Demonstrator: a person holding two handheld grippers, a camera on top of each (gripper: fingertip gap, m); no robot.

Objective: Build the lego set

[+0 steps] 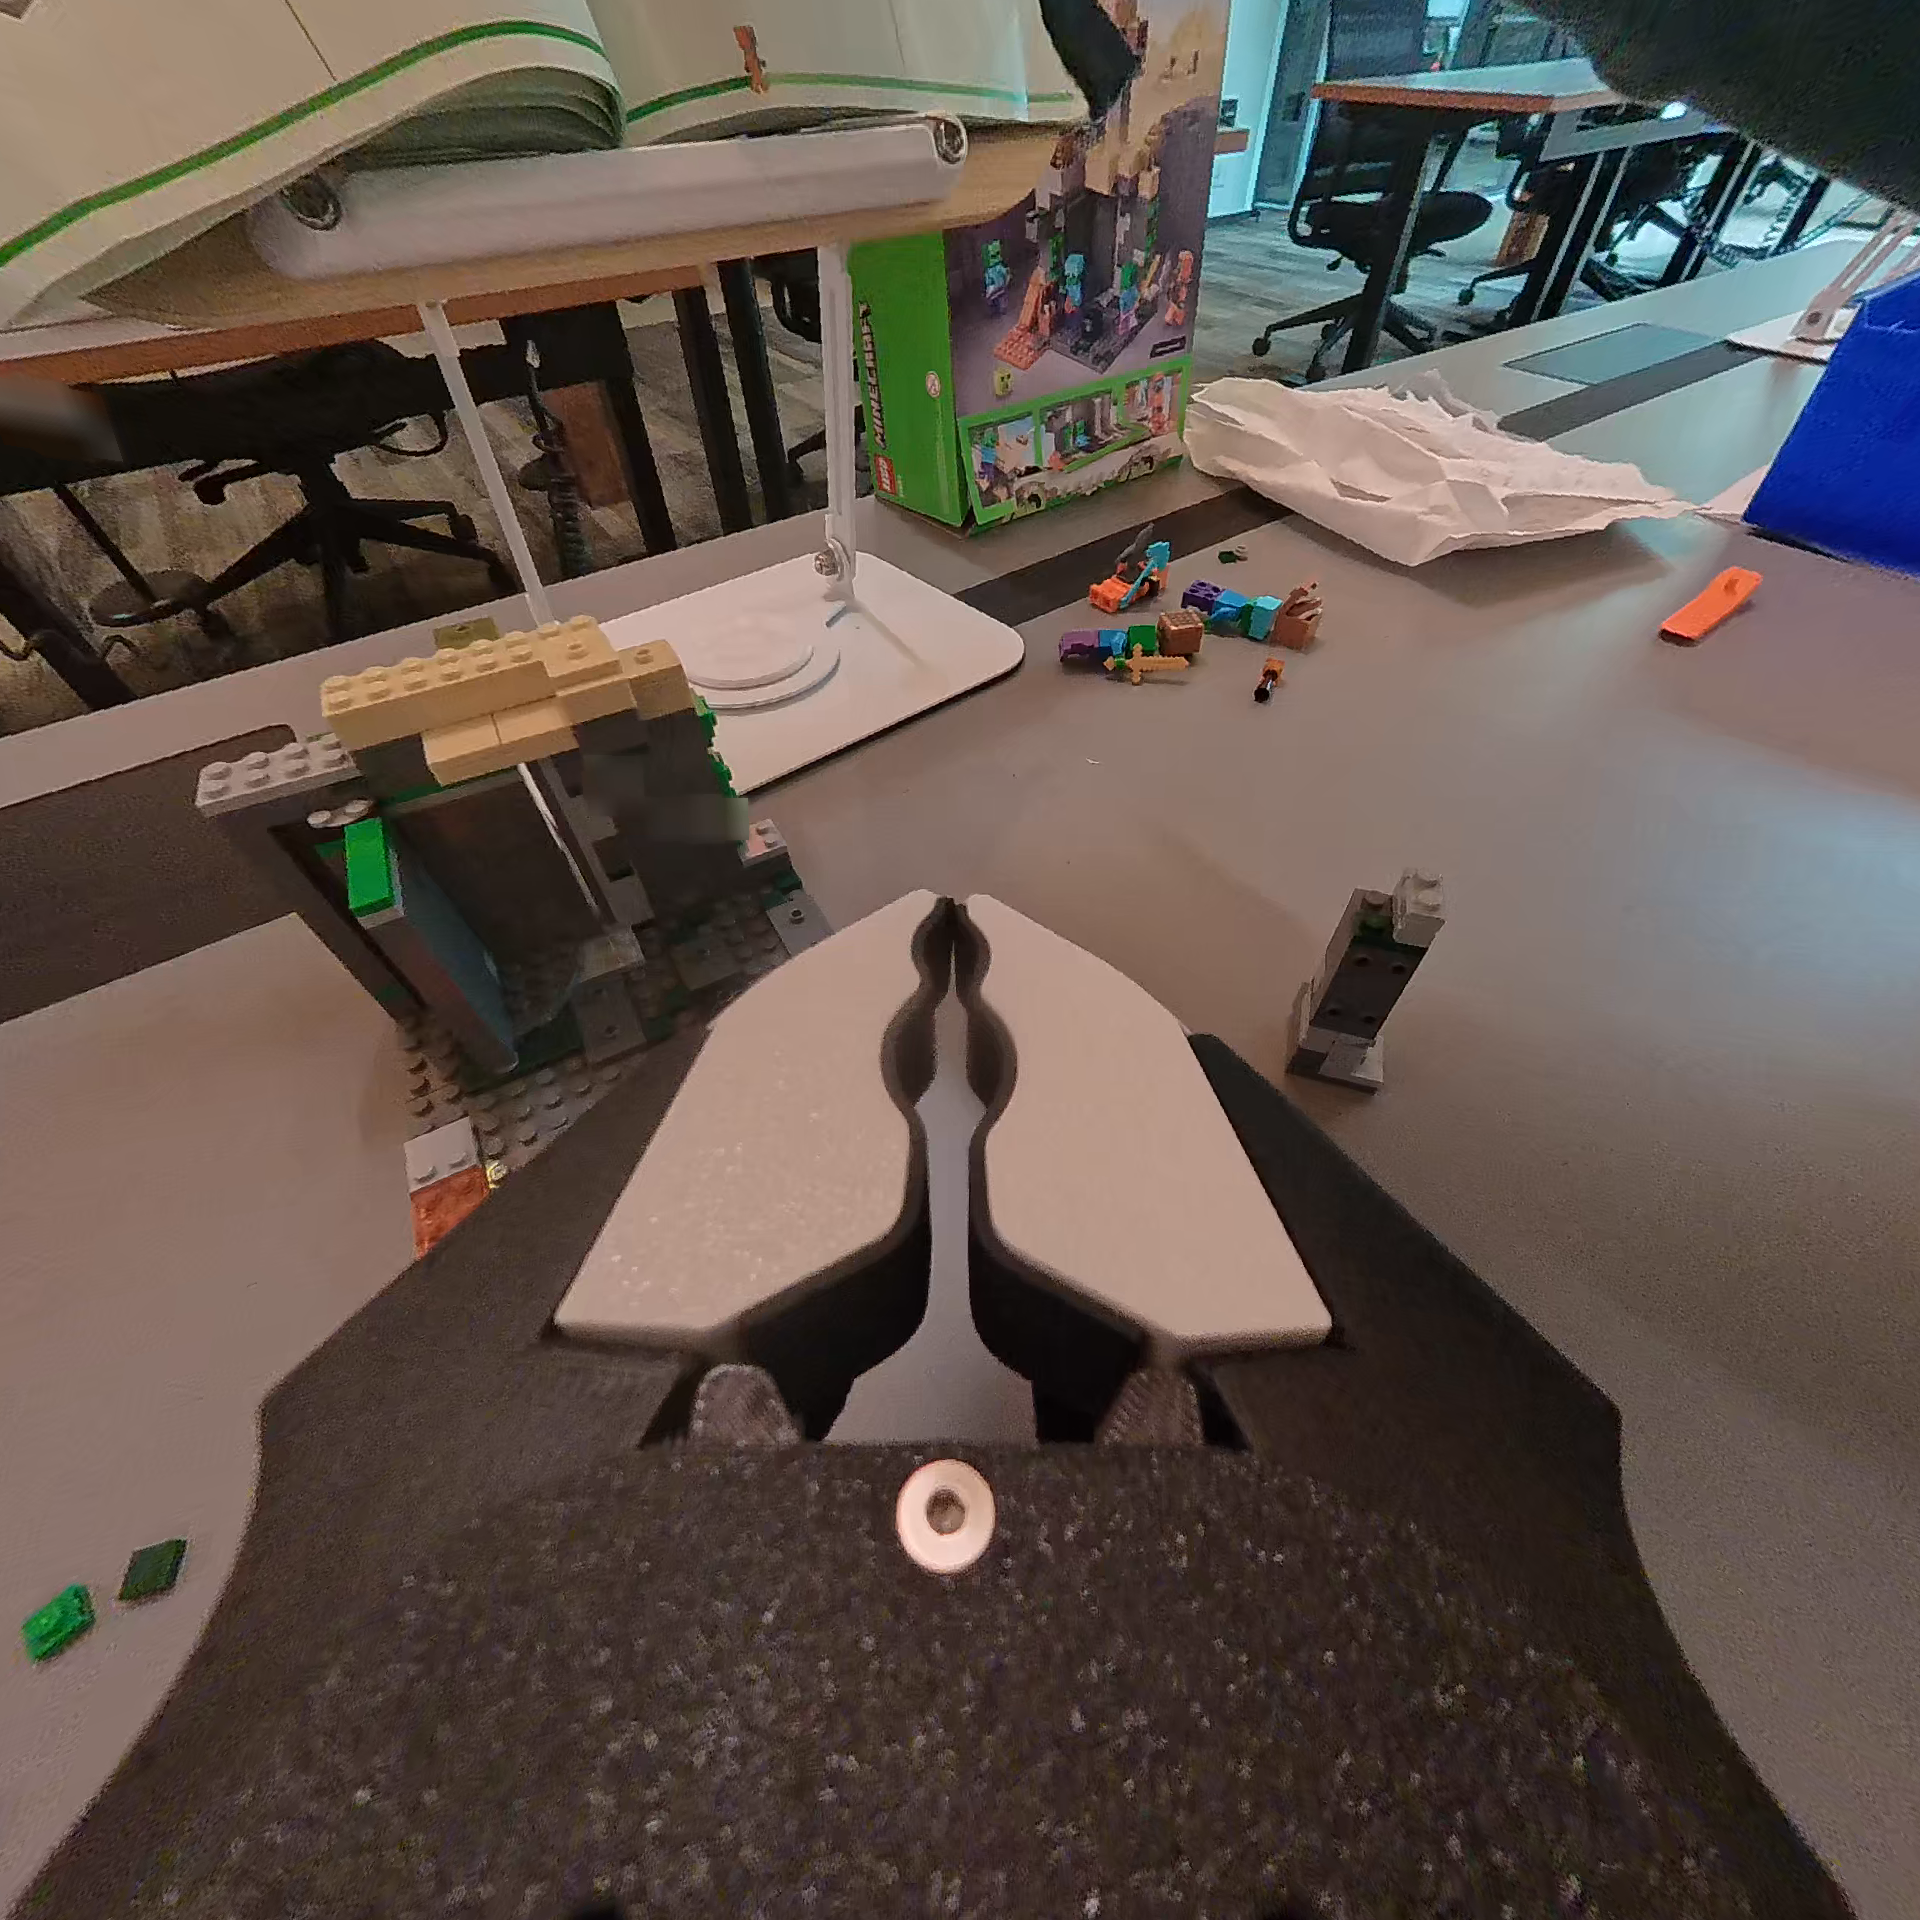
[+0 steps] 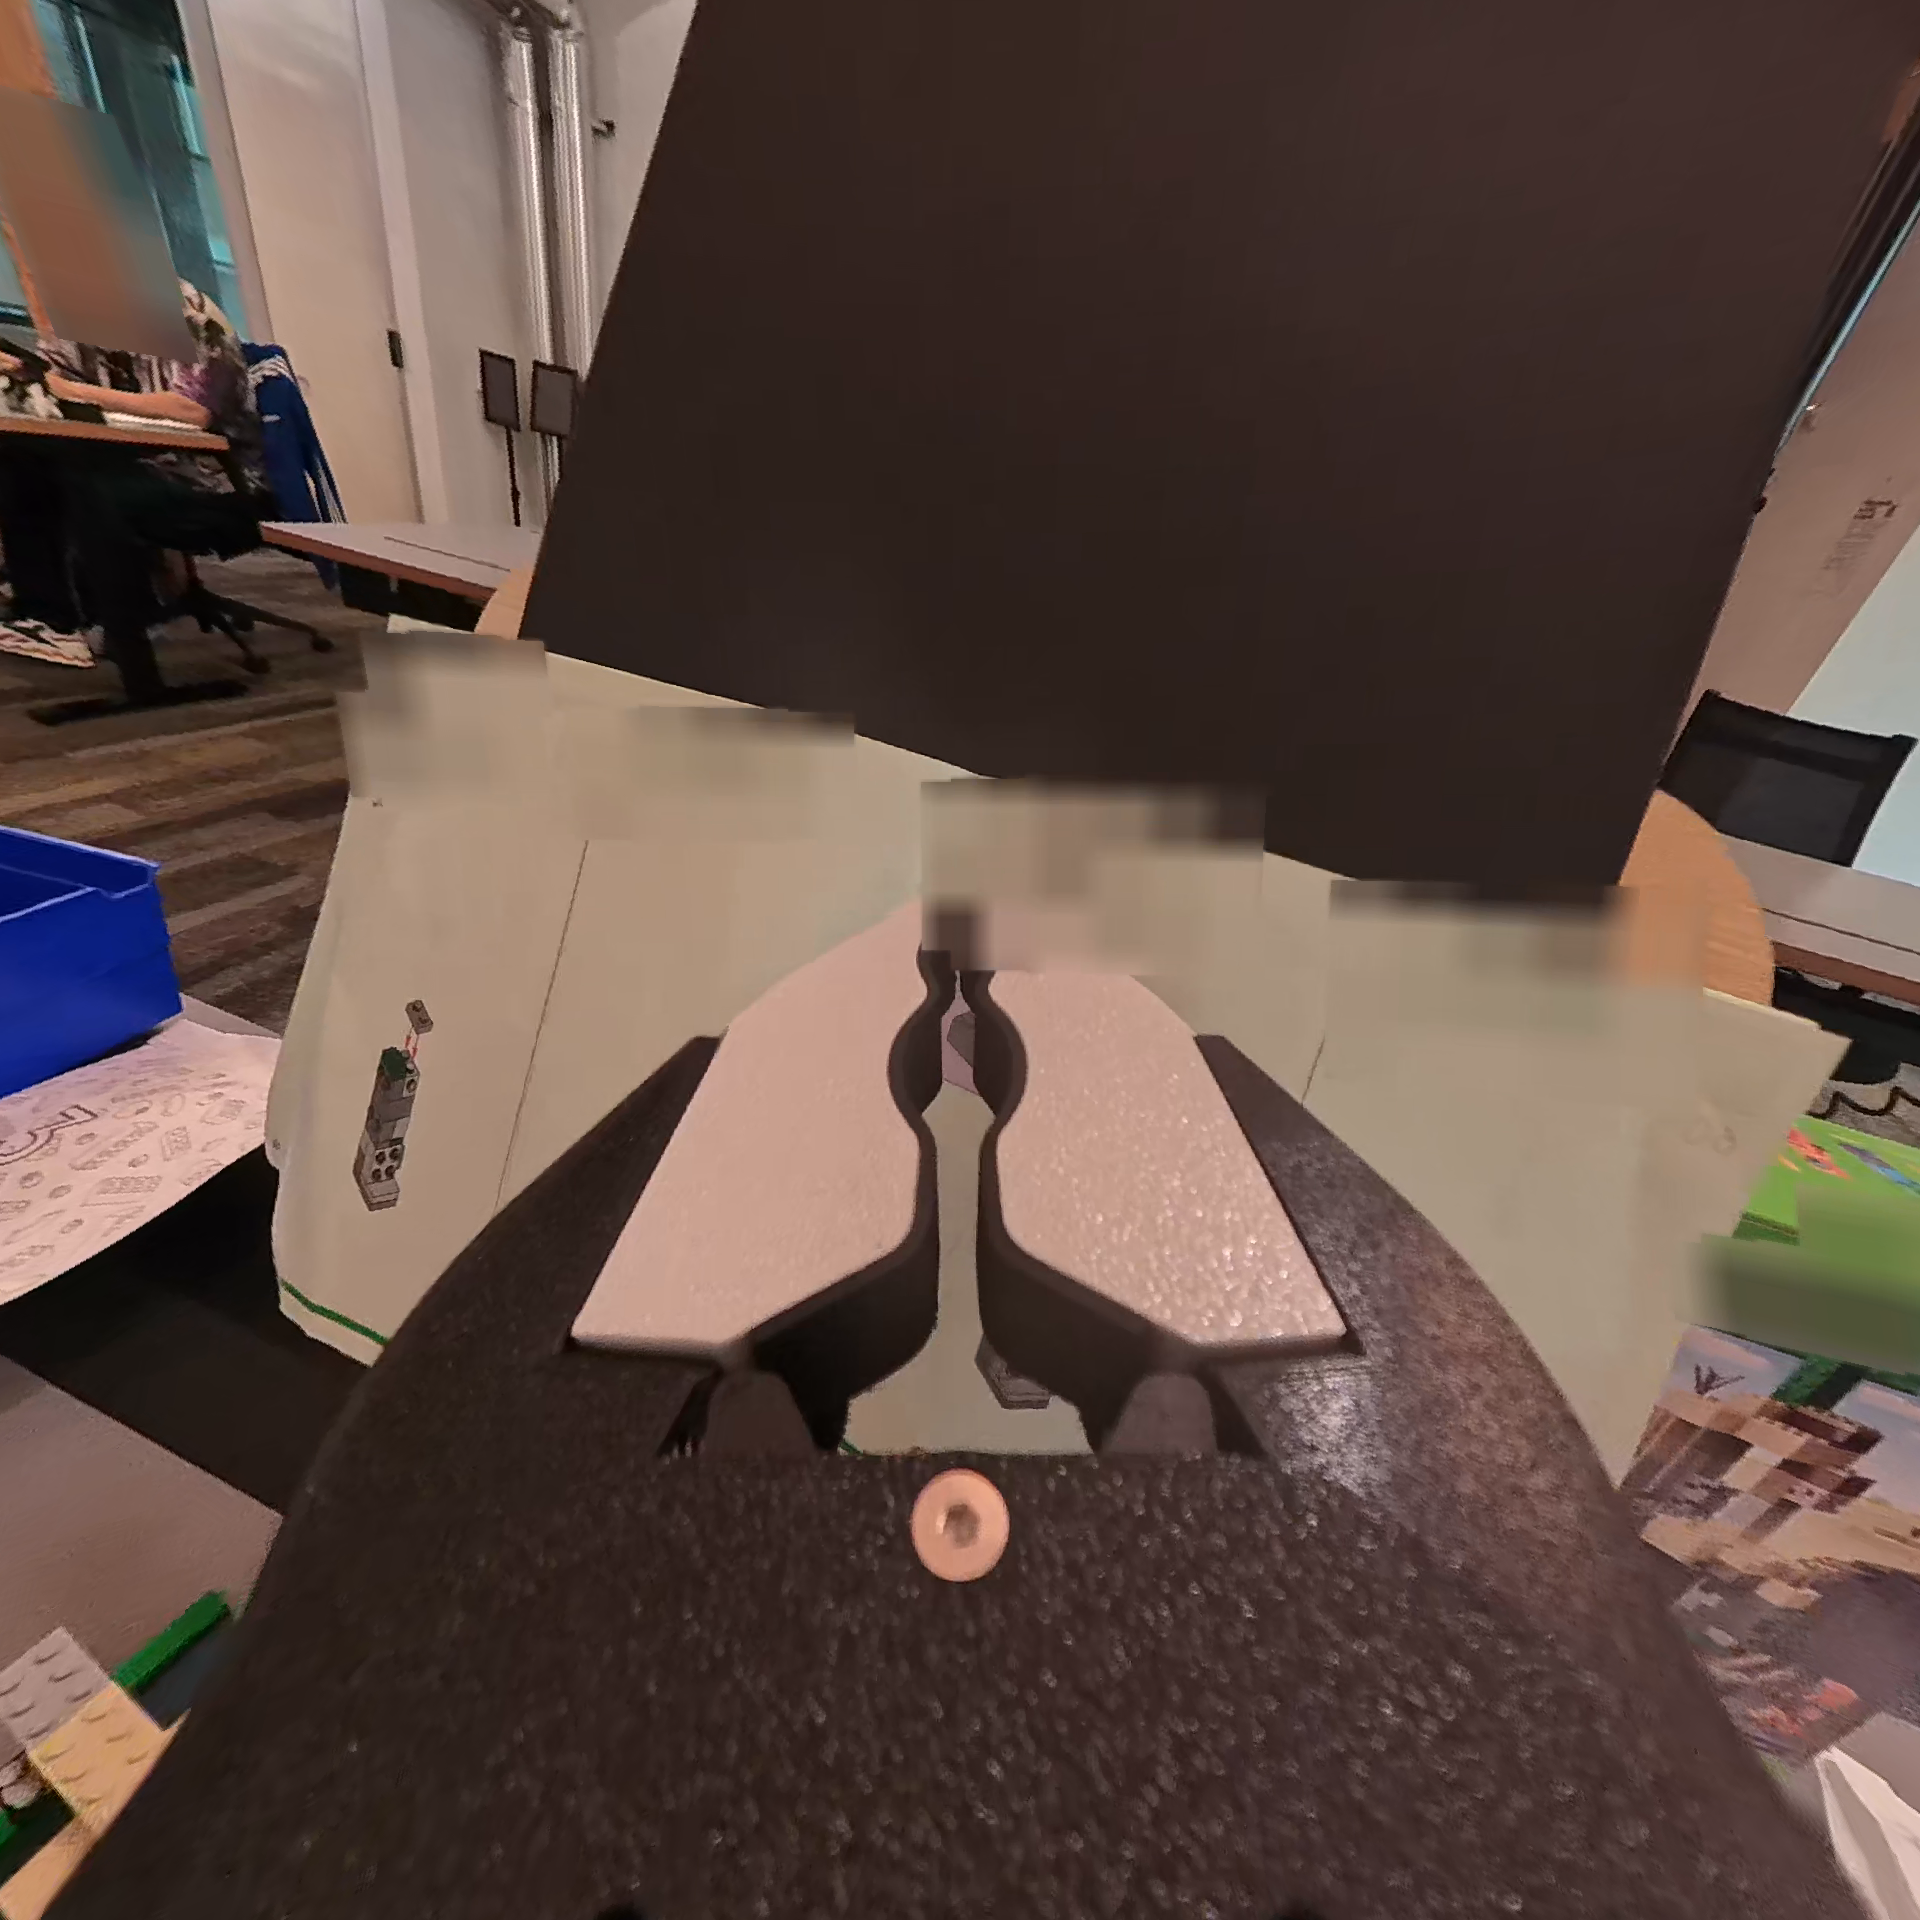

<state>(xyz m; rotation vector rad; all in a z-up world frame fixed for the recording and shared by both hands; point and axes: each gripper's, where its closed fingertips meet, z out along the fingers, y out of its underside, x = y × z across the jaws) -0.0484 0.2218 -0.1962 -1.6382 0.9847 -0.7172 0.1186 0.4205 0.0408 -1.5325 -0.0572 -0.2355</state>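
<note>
Both my claws are closing on nothing: left claw is hovering over the grey desk between the tan-topped grey brick building and small grey brick pillar; right claw is facing the open cream instruction booklet. I'm matching the pillar against its page before attaching.

Left view low over table; right faces booklet closely

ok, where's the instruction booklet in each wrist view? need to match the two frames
Left wrist view: the instruction booklet is at the top left, open on a white stand above the table.
Right wrist view: the instruction booklet fills the centre, straight ahead of the closed fingers, its top edge under a dark panel.
Shared landmark: the green set box, right of the booklet in both views; the blue bin also shows in both.
</note>
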